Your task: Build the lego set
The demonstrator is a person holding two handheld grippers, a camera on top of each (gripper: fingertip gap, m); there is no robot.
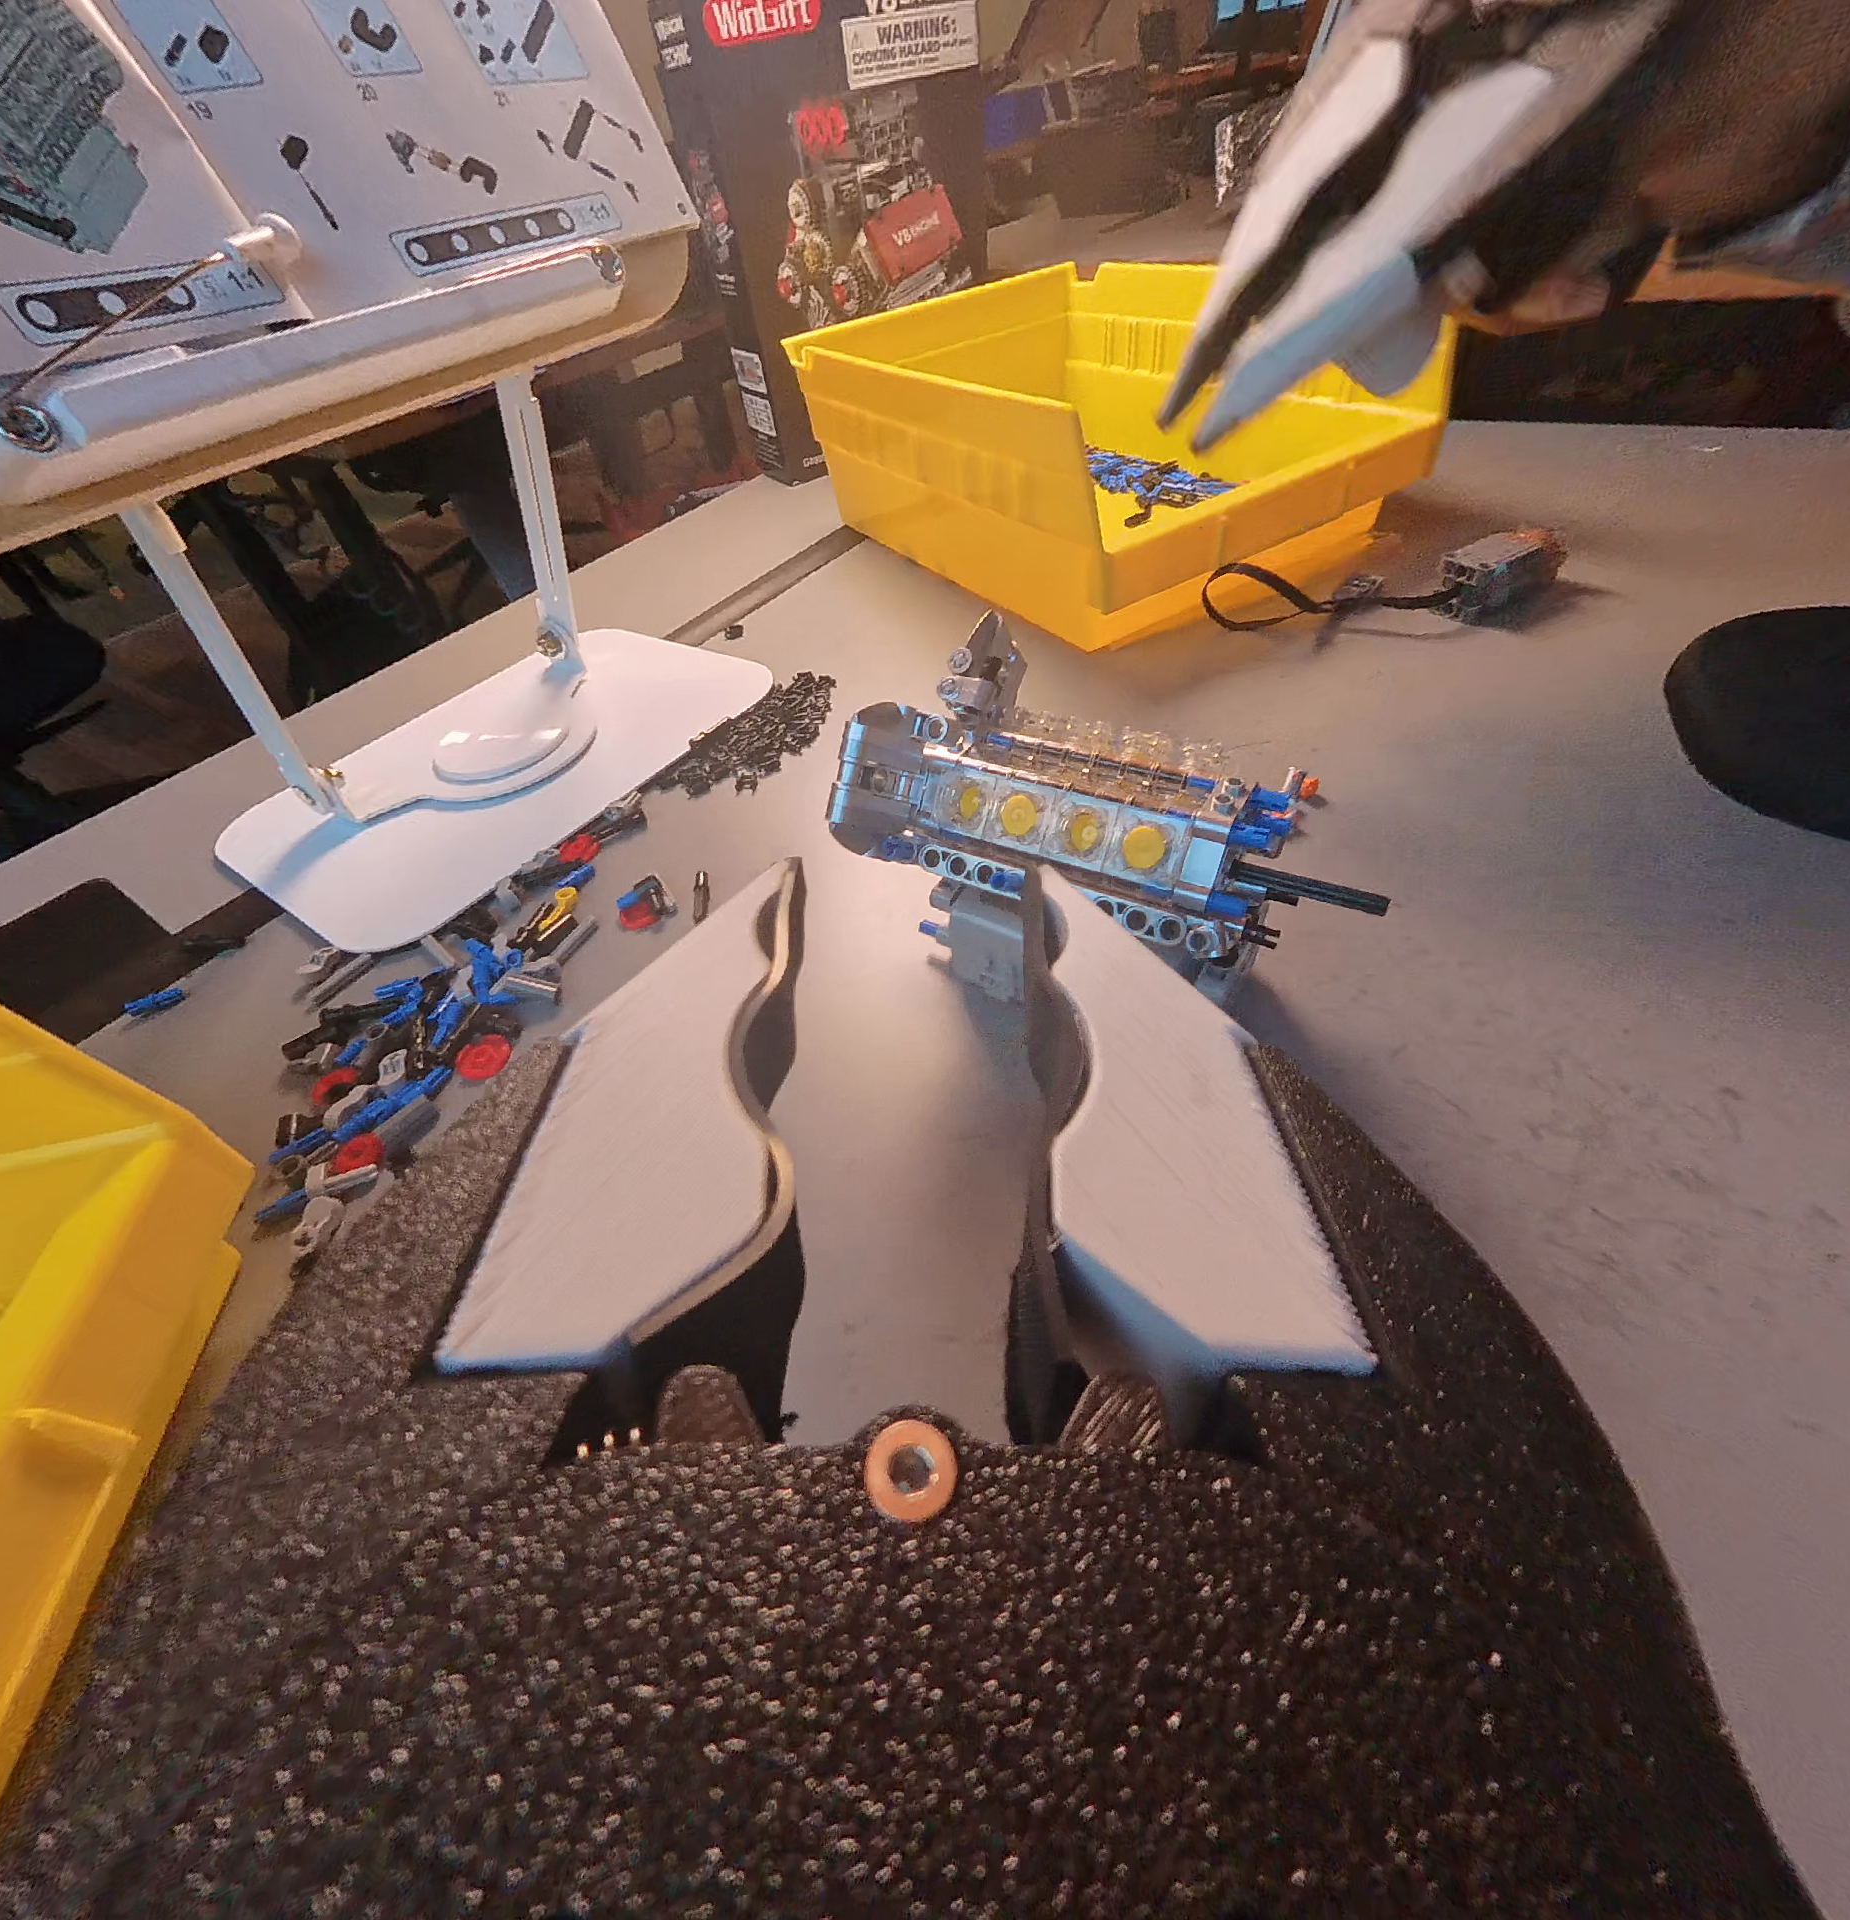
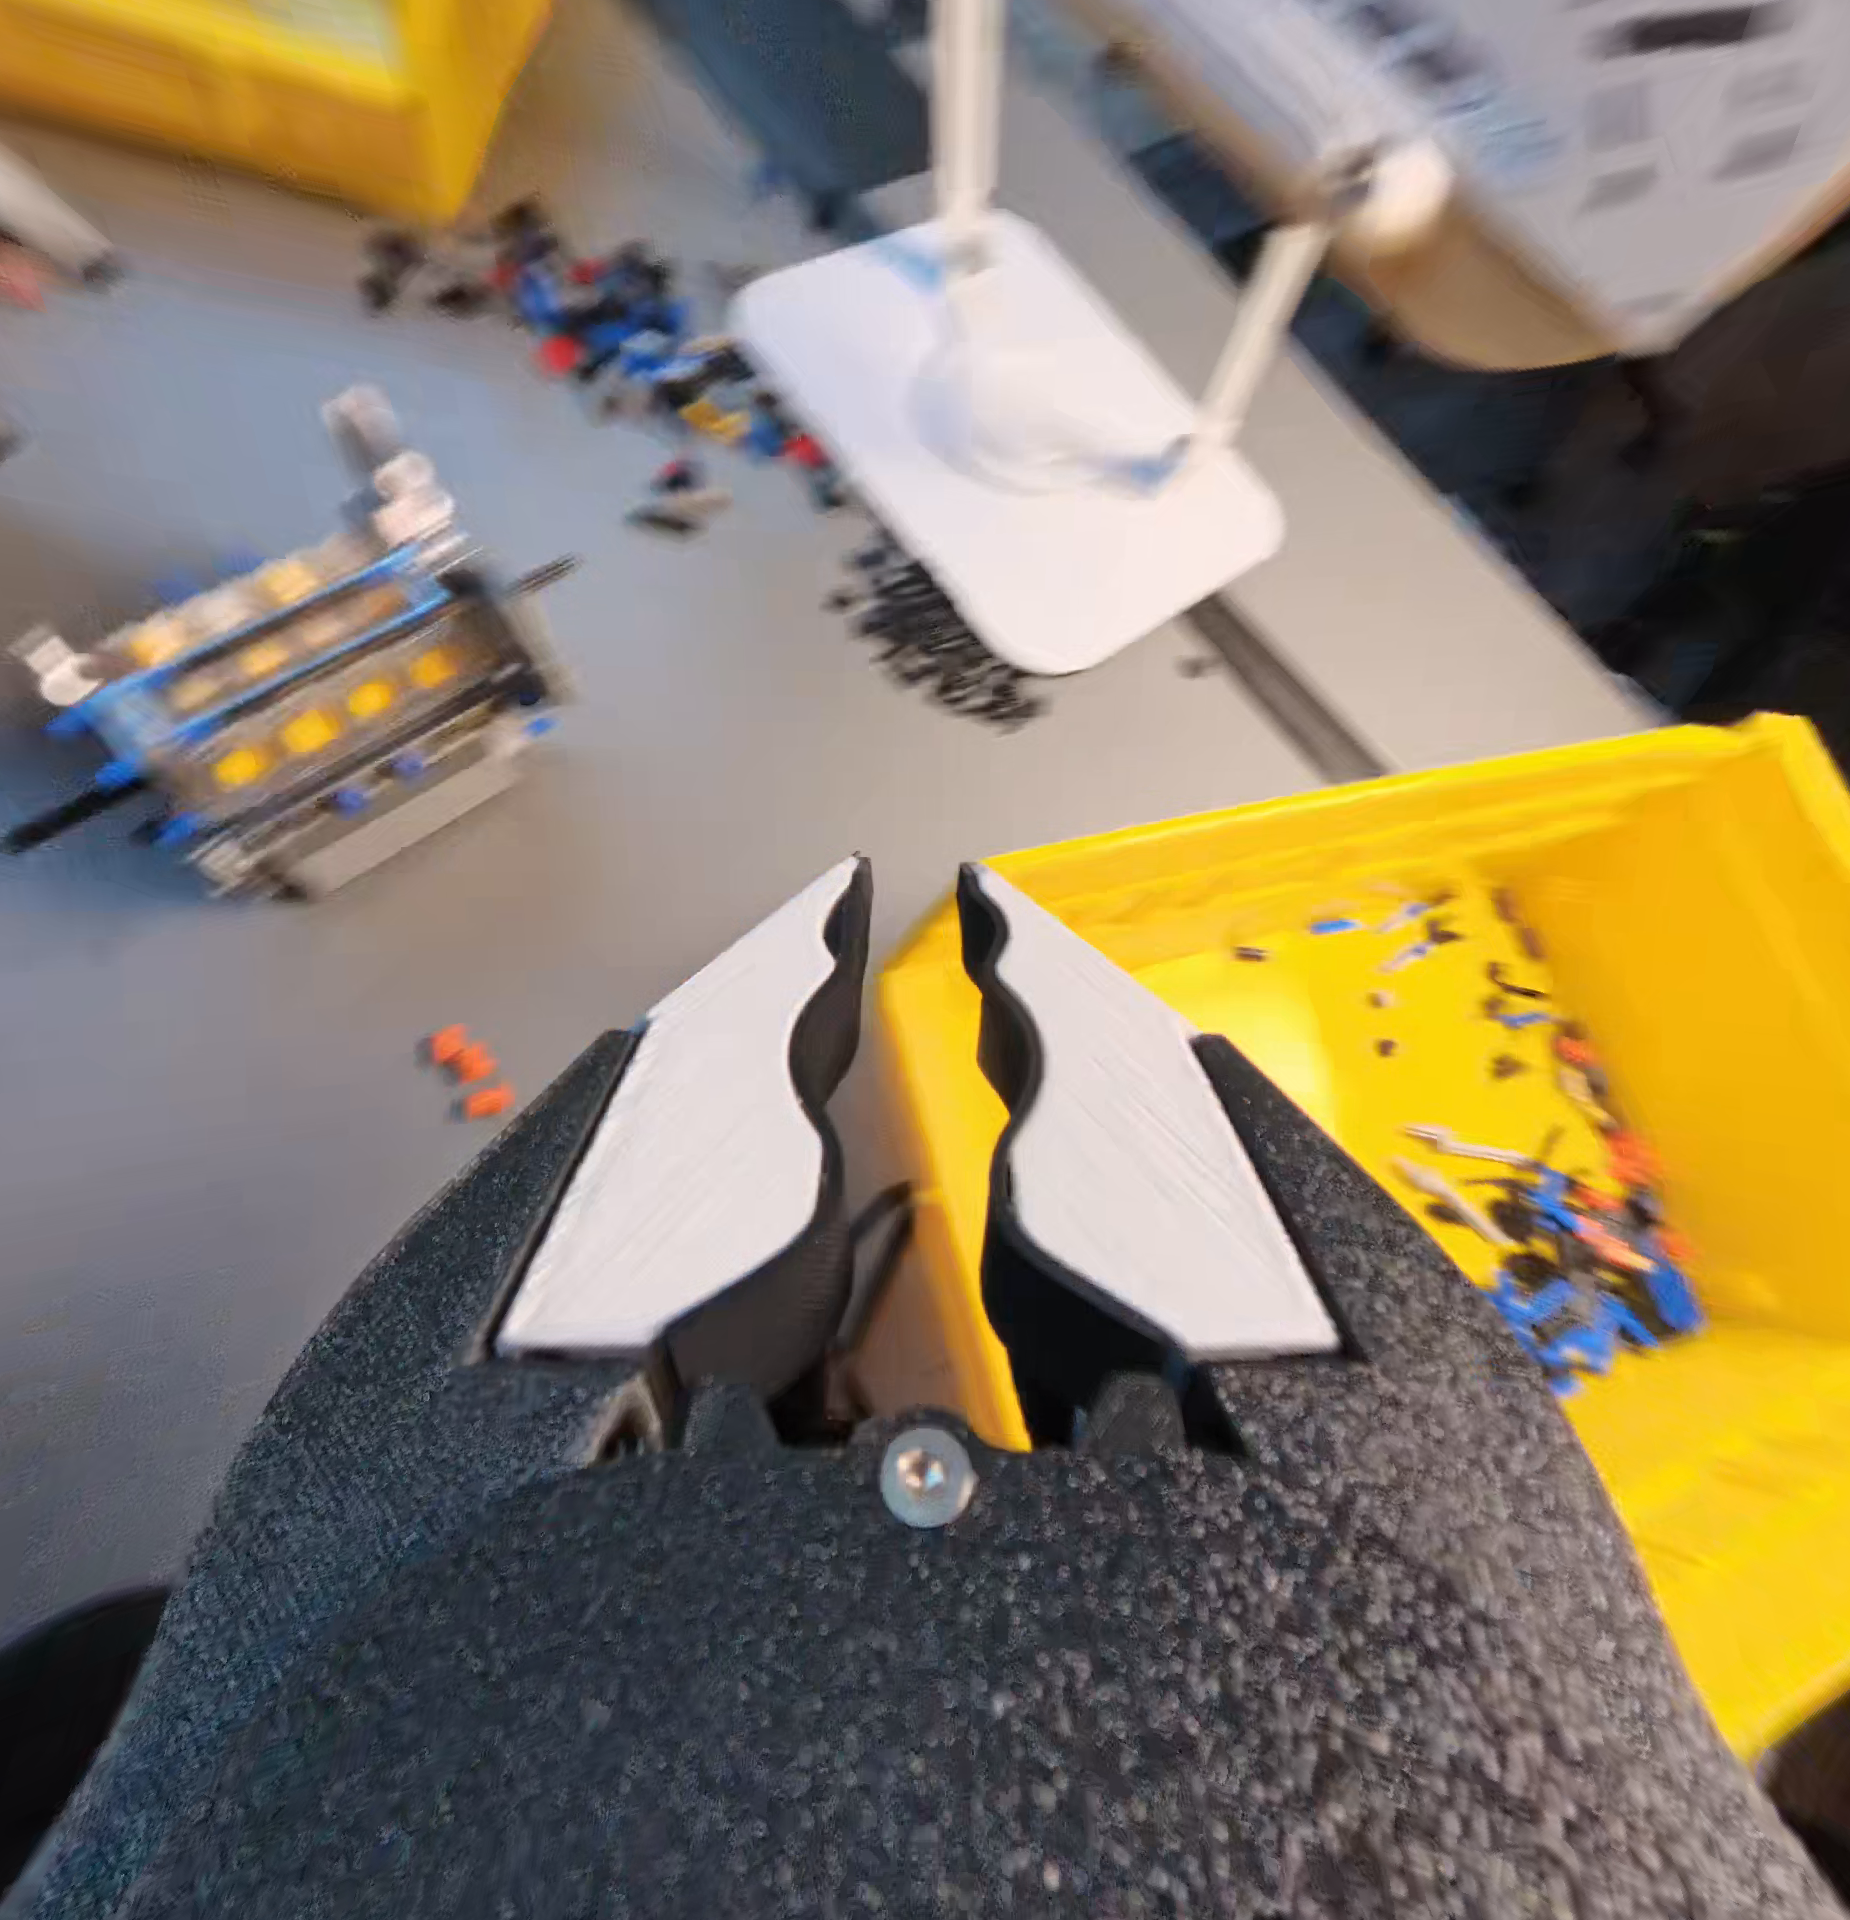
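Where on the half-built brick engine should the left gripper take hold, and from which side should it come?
Probably across the long grey body of the brick engine, coming from above with one finger on each long flank. The flanks look flat and parallel, while the black axle at one end and the small upright piece on top look fragile. The left gripper is open.

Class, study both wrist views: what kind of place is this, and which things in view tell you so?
Probably a hobby or lab workbench for building a brick kit: a half-built engine model, loose small parts on the grey table, yellow parts bins, and an instruction sheet on a white stand.
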